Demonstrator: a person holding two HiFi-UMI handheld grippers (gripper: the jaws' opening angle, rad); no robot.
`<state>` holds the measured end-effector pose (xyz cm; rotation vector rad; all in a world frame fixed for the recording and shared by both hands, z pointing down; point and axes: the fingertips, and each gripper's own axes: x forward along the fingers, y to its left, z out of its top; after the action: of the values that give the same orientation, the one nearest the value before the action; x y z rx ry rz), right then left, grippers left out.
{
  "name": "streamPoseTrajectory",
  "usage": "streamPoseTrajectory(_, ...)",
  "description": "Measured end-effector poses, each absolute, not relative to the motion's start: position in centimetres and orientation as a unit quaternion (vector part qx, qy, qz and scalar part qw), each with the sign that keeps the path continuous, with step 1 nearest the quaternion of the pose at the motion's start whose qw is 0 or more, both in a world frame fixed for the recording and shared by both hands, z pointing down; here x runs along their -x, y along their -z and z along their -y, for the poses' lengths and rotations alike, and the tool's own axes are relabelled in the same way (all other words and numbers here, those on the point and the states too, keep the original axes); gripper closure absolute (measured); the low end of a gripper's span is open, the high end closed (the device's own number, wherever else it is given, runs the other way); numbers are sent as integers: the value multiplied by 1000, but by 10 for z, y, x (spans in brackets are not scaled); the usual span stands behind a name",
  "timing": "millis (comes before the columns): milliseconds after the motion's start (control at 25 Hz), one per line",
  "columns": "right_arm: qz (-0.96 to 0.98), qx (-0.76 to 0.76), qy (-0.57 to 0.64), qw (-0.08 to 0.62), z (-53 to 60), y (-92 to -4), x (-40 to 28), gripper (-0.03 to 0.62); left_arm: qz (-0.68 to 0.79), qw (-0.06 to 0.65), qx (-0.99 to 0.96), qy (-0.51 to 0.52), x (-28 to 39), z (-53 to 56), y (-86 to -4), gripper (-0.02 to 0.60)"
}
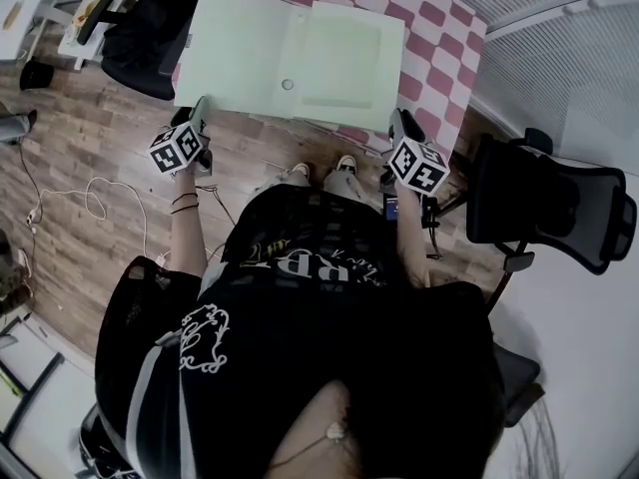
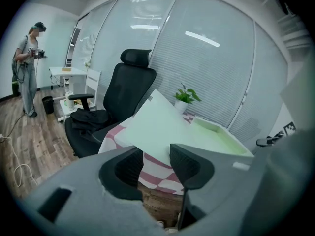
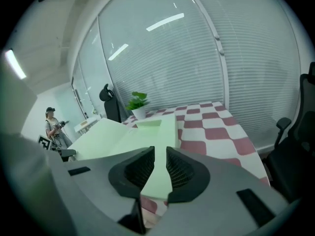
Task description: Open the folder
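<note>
Spread open on red-and-white checked tablecloth [image 1: 439, 38]: pale green card folder [image 1: 290, 58], left panel out to cloth's left edge. Left grey two-jaw gripper [image 1: 200, 116] parted, clamping nothing, just off near left corner. Right grey two-jaw gripper [image 1: 403, 126] narrowly parted, near right corner in gap, apparently unpinched. Could snag that corner on pulling back, dragging folder off; could also slide over left edge if nudged.
</note>
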<state>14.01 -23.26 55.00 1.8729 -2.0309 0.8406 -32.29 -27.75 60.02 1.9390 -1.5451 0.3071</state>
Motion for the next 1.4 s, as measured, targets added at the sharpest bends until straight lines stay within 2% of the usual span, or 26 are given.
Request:
streamPoseTrajectory(160,740,-613,-260,93,239,-515,-105,551,569,290,-761,-113,314,275,-577,402)
streamPoseTrajectory(560,775,-569,-247,124,204,-508,-44,553,491,248,-828,-104,270,263,-537,398)
streamPoseTrajectory(960,771,-574,-252,113,174,-502,-44,553,432,242,-861,-120,221,228,-533,397)
streamPoseTrajectory(1400,773,-573,-251,102,117,-498,-68,553,344,230,-901,-129,130,176,-522,399)
